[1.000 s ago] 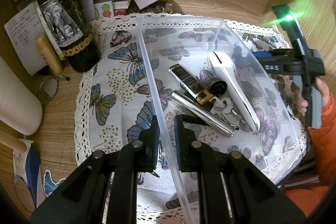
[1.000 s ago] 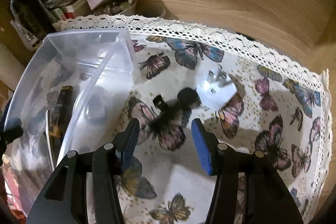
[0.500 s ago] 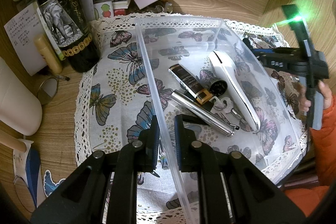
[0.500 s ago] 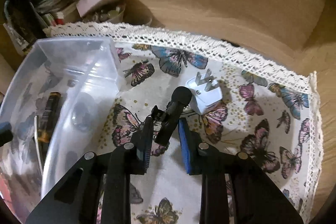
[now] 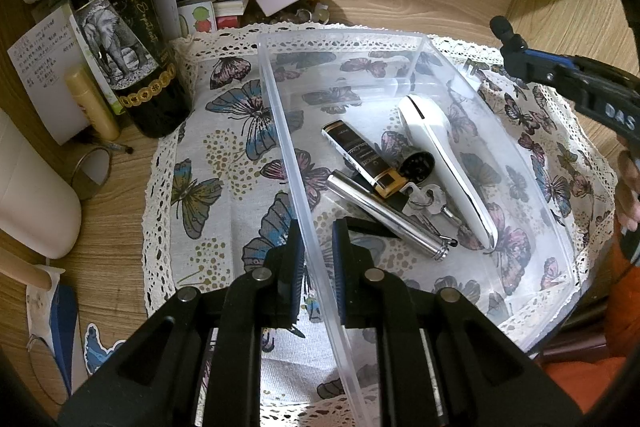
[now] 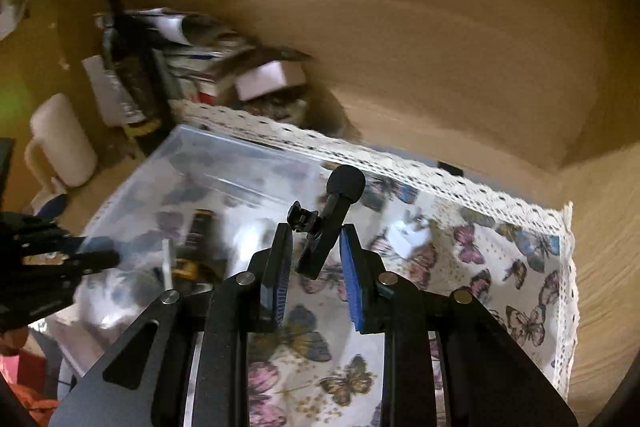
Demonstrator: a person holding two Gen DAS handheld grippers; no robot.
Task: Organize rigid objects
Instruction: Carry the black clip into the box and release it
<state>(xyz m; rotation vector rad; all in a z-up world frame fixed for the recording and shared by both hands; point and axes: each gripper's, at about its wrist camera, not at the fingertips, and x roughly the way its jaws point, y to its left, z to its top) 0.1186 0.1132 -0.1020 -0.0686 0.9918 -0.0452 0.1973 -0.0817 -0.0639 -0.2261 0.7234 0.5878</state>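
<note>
Gripping a small black clip-on microphone [image 6: 328, 227] between its blue pads, the right gripper [image 6: 316, 255] held it above the butterfly cloth [image 6: 500, 267], beside the clear plastic bin [image 5: 400, 39]. The left gripper [image 5: 316, 243] was pinched on the bin's near wall; a white charger plug [image 6: 408, 239] lay on the cloth.

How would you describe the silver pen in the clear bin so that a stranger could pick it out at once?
Start at the clear bin on the butterfly cloth. Look among the items in its middle, toward the wall that the left tool clamps. The silver pen is the slim shiny metal tube lying slantwise beside the black-and-gold tube, the only all-metal stick there.
</note>
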